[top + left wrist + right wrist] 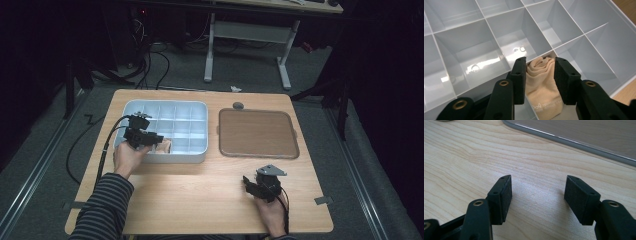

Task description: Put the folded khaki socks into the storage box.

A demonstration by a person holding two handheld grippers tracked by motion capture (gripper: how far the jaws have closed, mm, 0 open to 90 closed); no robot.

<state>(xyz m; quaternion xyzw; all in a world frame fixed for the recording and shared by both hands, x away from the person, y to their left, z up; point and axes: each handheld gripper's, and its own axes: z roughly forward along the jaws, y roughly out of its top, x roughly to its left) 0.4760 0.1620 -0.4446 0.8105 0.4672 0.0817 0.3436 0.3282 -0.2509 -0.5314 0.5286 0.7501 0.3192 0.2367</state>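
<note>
A pale grey divided bin point(199, 107) sits on the left half of the wooden table. A rolled beige cloth point(165, 146) lies in a compartment in the bin's near row, with printed lettering on its near end point(541, 85). My left gripper point(151, 138) hangs just above it. Its jaws point(540, 62) stand apart on either side of the roll, and the pads are not pressing on it. Near the table's front right, my right gripper point(248, 183) rests low over bare wood, open point(537, 192) with nothing between its pads.
A brown flat tray point(257, 132) with a grey rim point(564, 140) lies right of the bin. A small grey round piece point(238, 105) sits behind it. The bin's other compartments point(481, 50) hold nothing. A white desk frame point(247, 32) stands on the floor beyond the table.
</note>
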